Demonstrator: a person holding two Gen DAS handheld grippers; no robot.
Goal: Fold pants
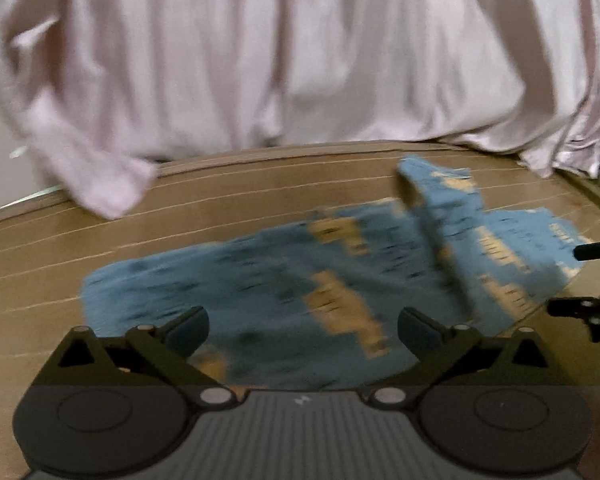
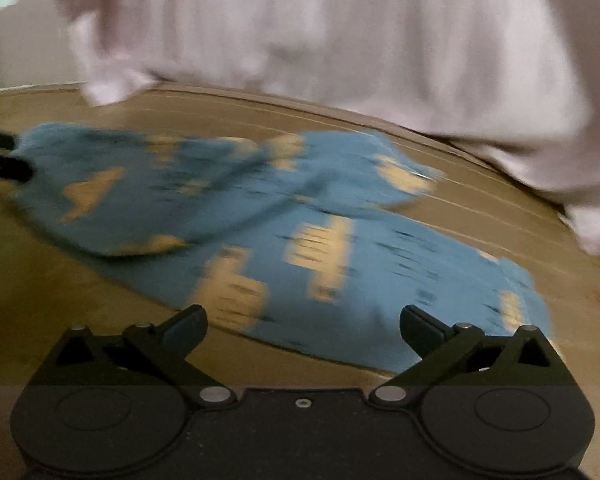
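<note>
Both tools, left and right, gape wide over blue, tan-patched pants lying rumpled.

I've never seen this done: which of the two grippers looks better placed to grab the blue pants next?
Probably the left gripper: its open fingers hang right over the blue pants. The right gripper, also open, sits near the cloth's edge, partly above bare table.
</note>
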